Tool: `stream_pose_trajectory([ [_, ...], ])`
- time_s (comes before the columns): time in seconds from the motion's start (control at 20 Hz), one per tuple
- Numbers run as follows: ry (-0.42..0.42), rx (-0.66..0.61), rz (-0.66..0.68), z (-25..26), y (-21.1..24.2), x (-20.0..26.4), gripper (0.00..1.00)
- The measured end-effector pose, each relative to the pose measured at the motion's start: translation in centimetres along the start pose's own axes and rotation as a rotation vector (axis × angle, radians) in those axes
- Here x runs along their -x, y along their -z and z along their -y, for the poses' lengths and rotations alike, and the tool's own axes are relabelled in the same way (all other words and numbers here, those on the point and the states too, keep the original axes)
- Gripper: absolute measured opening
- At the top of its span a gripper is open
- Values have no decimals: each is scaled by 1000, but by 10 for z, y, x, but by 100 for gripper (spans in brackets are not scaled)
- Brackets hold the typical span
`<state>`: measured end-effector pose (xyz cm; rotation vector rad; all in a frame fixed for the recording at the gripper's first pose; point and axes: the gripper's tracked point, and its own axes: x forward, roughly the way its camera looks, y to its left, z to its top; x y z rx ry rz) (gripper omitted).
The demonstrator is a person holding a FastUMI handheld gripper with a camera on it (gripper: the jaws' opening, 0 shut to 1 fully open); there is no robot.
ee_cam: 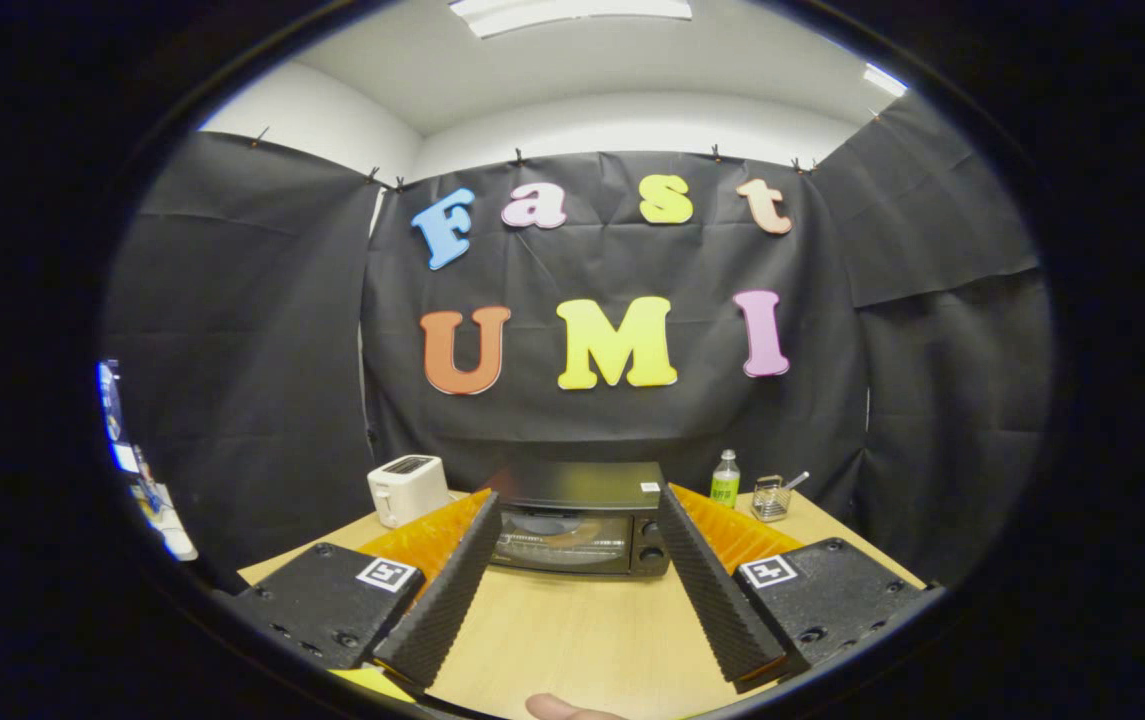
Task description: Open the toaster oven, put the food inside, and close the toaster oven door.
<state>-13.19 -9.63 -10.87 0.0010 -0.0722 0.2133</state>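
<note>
A wooden table (582,640) stands in a booth hung with black cloth. At its far side sits a black toaster oven (580,520), door (560,540) up and closed, two knobs (650,540) on its right side. Something pale shows dimly through the door glass, but whether it is food or only a rack cannot be told. The gripper (582,560) points straight at the oven with its fingers spread wide apart and nothing held between them; the oven shows in the gap, beyond the tips and well apart from them. A white toaster (408,488) stands left of the oven. A small green-labelled bottle (725,480) and a wire basket (770,498) stand to its right. A fingertip (557,708) shows at the near edge of the table. No food can be made out on the table. A closed oven and an empty gripper fit two stages: the door yet to be opened, or the door closed again with the food inside. If the door is to be pulled, the risks are that the fingers miss the handle along its top edge, which is hard to make out here, or drag the oven forward.
</note>
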Motion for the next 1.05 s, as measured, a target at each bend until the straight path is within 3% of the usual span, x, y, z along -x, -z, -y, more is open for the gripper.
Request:
stream_pose_trajectory([
  [0.45,37,-5,-24,28,19,-4,100],
  [1.05,51,-9,10,33,4,14,100],
])
